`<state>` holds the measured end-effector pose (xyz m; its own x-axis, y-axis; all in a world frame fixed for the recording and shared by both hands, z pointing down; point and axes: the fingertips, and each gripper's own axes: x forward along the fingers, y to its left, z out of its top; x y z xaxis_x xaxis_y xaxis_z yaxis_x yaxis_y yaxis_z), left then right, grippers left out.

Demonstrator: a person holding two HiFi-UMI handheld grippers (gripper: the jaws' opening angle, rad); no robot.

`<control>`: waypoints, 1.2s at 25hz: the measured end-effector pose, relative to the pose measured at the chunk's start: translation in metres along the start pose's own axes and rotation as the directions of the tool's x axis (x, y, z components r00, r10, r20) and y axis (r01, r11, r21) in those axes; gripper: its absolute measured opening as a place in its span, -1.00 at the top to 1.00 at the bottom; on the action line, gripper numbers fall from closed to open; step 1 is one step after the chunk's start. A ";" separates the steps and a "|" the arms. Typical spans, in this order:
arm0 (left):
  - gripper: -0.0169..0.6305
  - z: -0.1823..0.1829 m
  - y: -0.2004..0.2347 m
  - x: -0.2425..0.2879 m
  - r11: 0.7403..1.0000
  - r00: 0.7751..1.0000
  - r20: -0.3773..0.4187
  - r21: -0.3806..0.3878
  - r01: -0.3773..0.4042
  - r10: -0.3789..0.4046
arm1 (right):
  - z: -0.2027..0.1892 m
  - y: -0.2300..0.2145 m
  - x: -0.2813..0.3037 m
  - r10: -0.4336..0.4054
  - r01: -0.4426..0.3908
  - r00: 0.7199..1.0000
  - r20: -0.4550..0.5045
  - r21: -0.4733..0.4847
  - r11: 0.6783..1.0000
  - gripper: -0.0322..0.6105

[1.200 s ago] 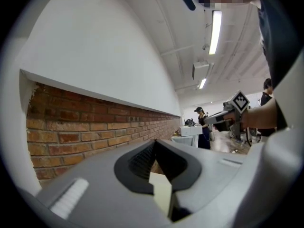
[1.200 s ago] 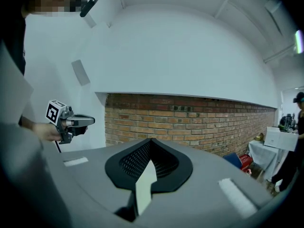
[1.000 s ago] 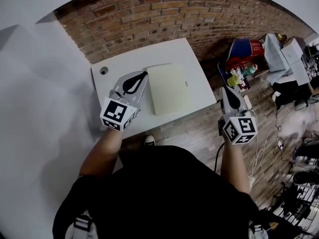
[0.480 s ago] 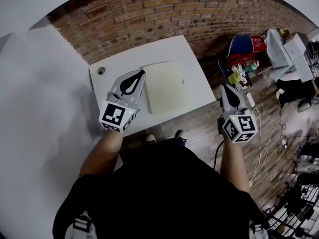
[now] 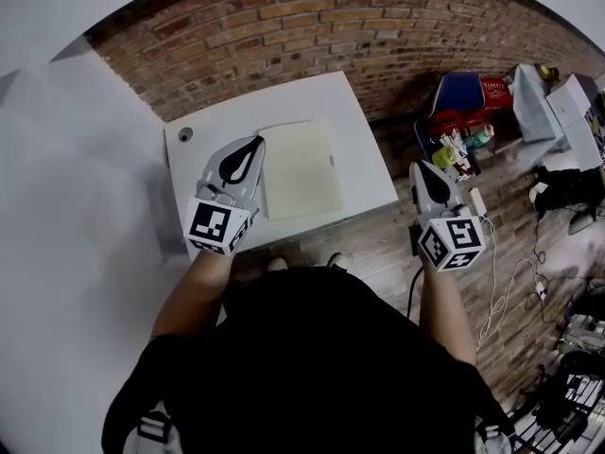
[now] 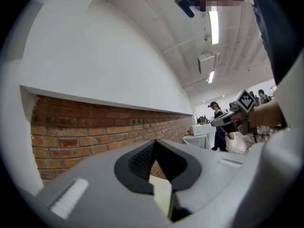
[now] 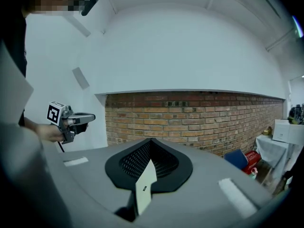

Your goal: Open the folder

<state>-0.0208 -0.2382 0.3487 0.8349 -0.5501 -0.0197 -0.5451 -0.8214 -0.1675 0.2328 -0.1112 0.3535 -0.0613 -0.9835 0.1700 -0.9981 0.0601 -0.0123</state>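
**Both grippers closing in, folder not yet touched**

I am bringing the left gripper (image 5: 256, 145) in with its jaws pressed together on nothing. Over the last second it has been sliding across the bench (image 5: 284, 102) while staying level, and its tip is now lining up with the far left corner of the folder (image 5: 301, 170). I cannot tell whether it is touching that corner or hovering above it. The right gripper (image 5: 423, 168) is also shut and empty. It has been drifting too, but it is still hanging off the bench's right edge, over the floor, with the folder well to its left.

For the task this means little so far. The cover is lying flat and closed, and I judge I am still on the approach, with the jaws yet to spread before any pinch.

Both gripper shells are smooth grey plastic with black ribbed pads. The folder is a thin, pale cream rectangle, matte, with a small dark mark on its right edge. The bench top is plain glossy white, with a round cable hole (image 5: 185, 133) left of the left gripper. A rough red brick wall (image 5: 312, 26) is rising beyond it.
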 end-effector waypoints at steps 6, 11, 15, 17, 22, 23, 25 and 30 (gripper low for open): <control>0.94 0.004 -0.016 0.018 0.999 0.999 -0.015 0.010 -0.039 0.039 | -0.007 -0.025 0.005 0.048 -0.048 0.999 -0.005 0.008 0.999 0.91; 0.94 0.004 -0.024 0.026 0.998 0.998 -0.022 0.013 -0.061 0.061 | -0.007 -0.037 0.011 0.078 -0.078 0.997 -0.001 0.001 0.997 0.91; 0.94 0.002 -0.027 0.029 0.997 0.997 -0.028 0.011 -0.073 0.073 | -0.006 -0.042 0.018 0.097 -0.097 0.995 0.000 -0.004 0.995 0.91; 0.94 0.002 -0.027 0.029 0.997 0.996 -0.025 0.014 -0.080 0.081 | -0.005 -0.042 0.021 0.106 -0.106 0.994 0.003 -0.005 0.994 0.91; 0.94 -0.003 -0.026 0.031 0.996 0.996 -0.027 0.014 -0.086 0.086 | -0.009 -0.040 0.028 0.118 -0.118 0.993 -0.004 -0.015 0.993 0.91; 0.94 -0.004 -0.027 0.031 0.996 0.996 -0.029 0.011 -0.085 0.085 | -0.010 -0.041 0.029 0.117 -0.117 0.993 -0.006 -0.015 0.993 0.91; 0.94 -0.006 -0.030 0.033 0.997 0.996 -0.034 0.008 -0.080 0.080 | -0.012 -0.043 0.029 0.116 -0.116 0.993 -0.012 -0.012 0.993 0.91; 0.94 -0.015 -0.040 0.039 0.998 0.998 -0.044 -0.003 -0.055 0.055 | -0.020 -0.045 0.030 0.115 -0.115 0.993 -0.028 -0.007 0.993 0.91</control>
<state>0.0324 -0.2295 0.3689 0.7995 -0.6005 0.0141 -0.5906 -0.7902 -0.1633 0.2755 -0.1397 0.3789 -0.1759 -0.9648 0.1953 -0.9844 0.1745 -0.0246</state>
